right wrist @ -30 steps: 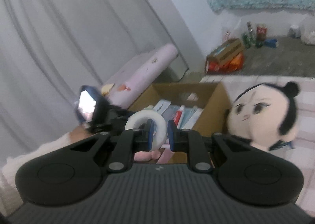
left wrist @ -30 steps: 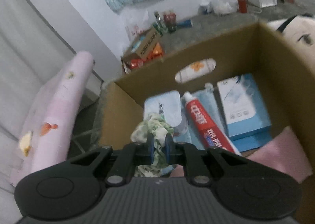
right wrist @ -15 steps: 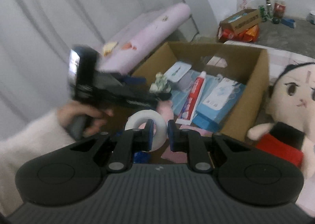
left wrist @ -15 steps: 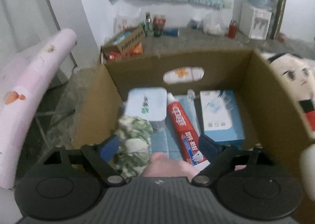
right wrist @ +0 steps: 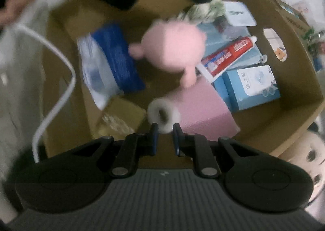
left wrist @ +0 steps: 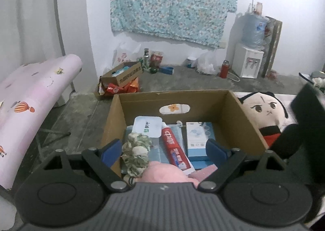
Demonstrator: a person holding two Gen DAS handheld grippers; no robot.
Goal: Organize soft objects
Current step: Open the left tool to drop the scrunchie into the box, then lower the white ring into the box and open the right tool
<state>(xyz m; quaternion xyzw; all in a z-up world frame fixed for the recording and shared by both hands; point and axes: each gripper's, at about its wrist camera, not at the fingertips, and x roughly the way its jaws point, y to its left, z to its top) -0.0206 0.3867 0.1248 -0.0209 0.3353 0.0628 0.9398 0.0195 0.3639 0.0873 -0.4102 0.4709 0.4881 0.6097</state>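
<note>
White and ring-shaped, the roll of tape [right wrist: 163, 116] sat low in the middle of the right wrist view, pinched between the closed jaws of the right gripper [right wrist: 164, 136] over the open cardboard box [right wrist: 300, 97]. In the left wrist view the left gripper [left wrist: 162, 148] stood wide apart with nothing clamped, having just been opening. The green-and-cream scrunchie [left wrist: 136, 152] lay crumpled inside the box at lower centre, beside the pink plush toy [left wrist: 164, 172].

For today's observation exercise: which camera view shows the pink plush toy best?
The right wrist view: the pink plush toy shows whole from above, though blurred. In the left wrist view only its top shows above the left gripper.
</note>
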